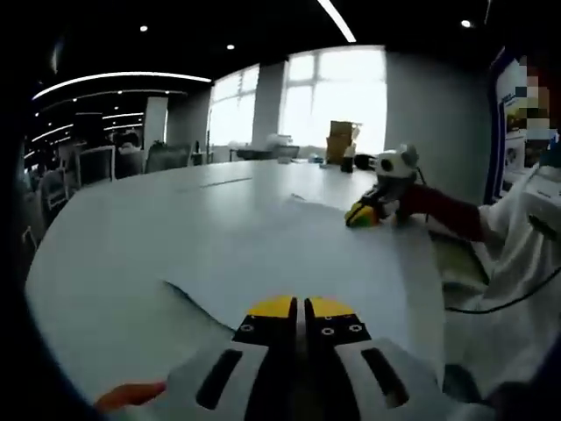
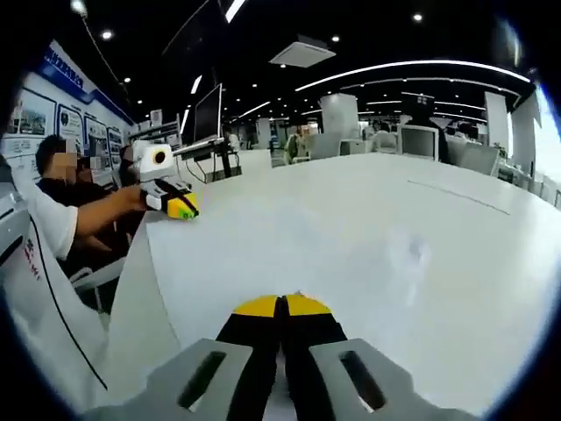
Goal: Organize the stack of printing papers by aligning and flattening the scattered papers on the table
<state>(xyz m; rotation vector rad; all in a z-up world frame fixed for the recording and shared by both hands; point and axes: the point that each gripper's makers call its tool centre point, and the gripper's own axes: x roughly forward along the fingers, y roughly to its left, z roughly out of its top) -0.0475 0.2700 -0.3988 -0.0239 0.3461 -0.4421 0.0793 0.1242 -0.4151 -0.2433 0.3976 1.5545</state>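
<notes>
left gripper view: my left tool (image 1: 296,303) rises from 6 o'clock, its two yellow-tipped jaws pressed together with no gap between them. the tips rest at the near edge of the paper (image 1: 289,241), a large pale sheet or stack lying flat on the white worktop (image 1: 105,246); whether an edge of the paper is pinched between the jaws i cannot tell. the paper's near left edge shows as a faint curved line running toward 9 o'clock. at 2 o'clock my right tool (image 1: 362,213) sits with its yellow tips down at the far edge of the paper, held by my hand with a red sleeve (image 1: 443,210) behind it. at 7 o'clock a fingertip (image 1: 130,396) shows beside the tool body. chairs (image 1: 114,162) stand along the far side of the worktop at 10 o'clock, and bright windows (image 1: 333,92) lie at 12 o'clock.

right gripper view: my right tool (image 2: 281,307) rises from 6 o'clock, jaws closed tip against tip, resting on the white surface; paper and worktop (image 2: 421,228) blend here and i cannot separate them. at 10 o'clock my left tool (image 2: 182,208) rests with its yellow tips on the far edge of the surface. a monitor (image 2: 208,112) stands at 11 o'clock.
</notes>
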